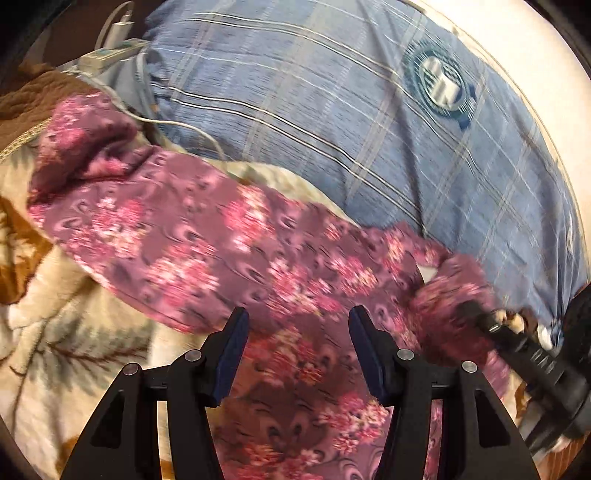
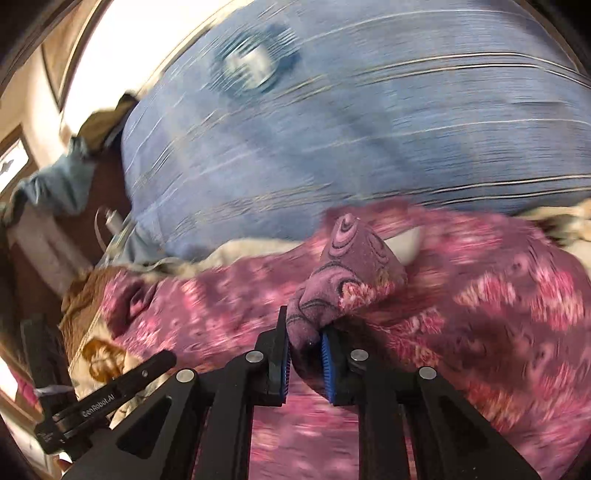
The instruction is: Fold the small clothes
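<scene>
**Pink Cloth Pinched on One Side Only**

While the right tongs (image 2: 304, 343) squeeze a bunched corner of the flowery pink cloth (image 2: 461, 295), the left tongs (image 1: 297, 325) are spread wide and hold nothing. In the left wrist view the pink cloth lies under those spread tongs, and I cannot tell if they touch it. In the right wrist view the pinched corner sticks up just above the blue pads (image 2: 327, 360), in the middle of the frame.

The pink cloth is long. In the left wrist view it runs from the upper left down to the lower right, where the right tongs show as a dark, blurry shape. It lies on a cream blanket (image 1: 48, 314) with leaf shapes, on a bed. Behind it, filling the top of both views, sits a big blue checked pillow (image 1: 332, 110). A white cable (image 1: 192, 129) and a charger (image 1: 120, 33) lie in the upper left of the left wrist view, close to the far end of the cloth.

What could go wrong? I think the corner could slip out, because only a small bit sits between the pads. With only one side held, the cloth may drag and fold crooked. The far end could also catch the cable and tug it.
</scene>
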Tool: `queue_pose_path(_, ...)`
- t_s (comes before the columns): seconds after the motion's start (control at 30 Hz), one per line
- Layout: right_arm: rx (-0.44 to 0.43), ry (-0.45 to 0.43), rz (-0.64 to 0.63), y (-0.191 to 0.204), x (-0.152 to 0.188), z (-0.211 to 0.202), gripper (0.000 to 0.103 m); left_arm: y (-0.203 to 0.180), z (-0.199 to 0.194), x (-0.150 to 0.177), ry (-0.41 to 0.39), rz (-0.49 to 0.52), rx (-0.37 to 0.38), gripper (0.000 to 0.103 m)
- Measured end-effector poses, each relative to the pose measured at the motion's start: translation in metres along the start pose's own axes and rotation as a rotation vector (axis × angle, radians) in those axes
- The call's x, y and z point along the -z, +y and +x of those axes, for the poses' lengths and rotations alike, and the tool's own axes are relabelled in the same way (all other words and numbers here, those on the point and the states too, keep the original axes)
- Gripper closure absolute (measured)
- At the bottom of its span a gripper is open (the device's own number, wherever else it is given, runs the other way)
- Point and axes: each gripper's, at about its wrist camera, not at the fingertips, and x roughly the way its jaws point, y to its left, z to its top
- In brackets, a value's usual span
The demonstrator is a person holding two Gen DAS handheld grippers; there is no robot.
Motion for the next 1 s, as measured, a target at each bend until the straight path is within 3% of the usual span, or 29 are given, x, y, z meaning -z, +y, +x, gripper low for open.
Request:
queue_pose_path(0.1, -0.062, 0.075, -0.001, 0.034, 0.016, 0.031, 0.069, 0.016, -0.008, -0.007, -0.019, -0.039, -0.010, 0.047)
queue_pose_path(0.23, -0.146, 0.197, 0.013, 0.054, 0.041, 0.056, 0.067, 0.030, -0.010, -0.012, -0.028, -0.088, -0.023, 0.047)
queue_pose_path(0.33, -0.171, 0.185, -0.008, 0.055, 0.050, 0.036, 0.068, 0.035, -0.005, -0.012, 0.002, -0.113, -0.007, 0.047)
queue_pose_path(0.43, -0.153, 0.117, 0.053, 0.020, 0.054, -0.010, 0.052, 0.025, 0.009, -0.009, 0.079, -0.109, 0.056, 0.043)
queue_pose_path(0.6, 0.037, 0.005, 0.237, -0.085, 0.069, -0.096, 0.048, -0.009, 0.044, 0.008, 0.271, -0.067, 0.172, 0.039)
queue_pose_path(0.7, 0.077, -0.036, 0.407, -0.142, 0.085, -0.127, 0.047, -0.028, 0.067, 0.018, 0.359, -0.047, 0.197, 0.037)
queue_pose_path(0.77, 0.059, -0.051, 0.515, -0.172, 0.092, -0.133, 0.047, -0.033, 0.081, 0.018, 0.371, -0.058, 0.195, 0.040)
queue_pose_path(0.8, 0.037, -0.056, 0.553, -0.182, 0.091, -0.130, 0.047, -0.035, 0.082, 0.016, 0.338, -0.065, 0.184, 0.044)
queue_pose_path(0.83, 0.030, -0.060, 0.583, -0.191, 0.089, -0.126, 0.047, -0.036, 0.082, 0.012, 0.301, -0.066, 0.172, 0.064)
queue_pose_path(0.87, 0.036, -0.071, 0.610, -0.200, 0.087, -0.122, 0.047, -0.037, 0.083, 0.008, 0.283, -0.066, 0.170, 0.091)
queue_pose_path(0.9, 0.031, -0.083, 0.634, -0.206, 0.084, -0.116, 0.049, -0.037, 0.083, 0.003, 0.265, -0.074, 0.182, 0.094)
queue_pose_path(1.0, -0.028, -0.124, 0.700, -0.223, 0.072, -0.105, 0.095, -0.031, 0.072, -0.003, 0.202, -0.102, 0.176, 0.095)
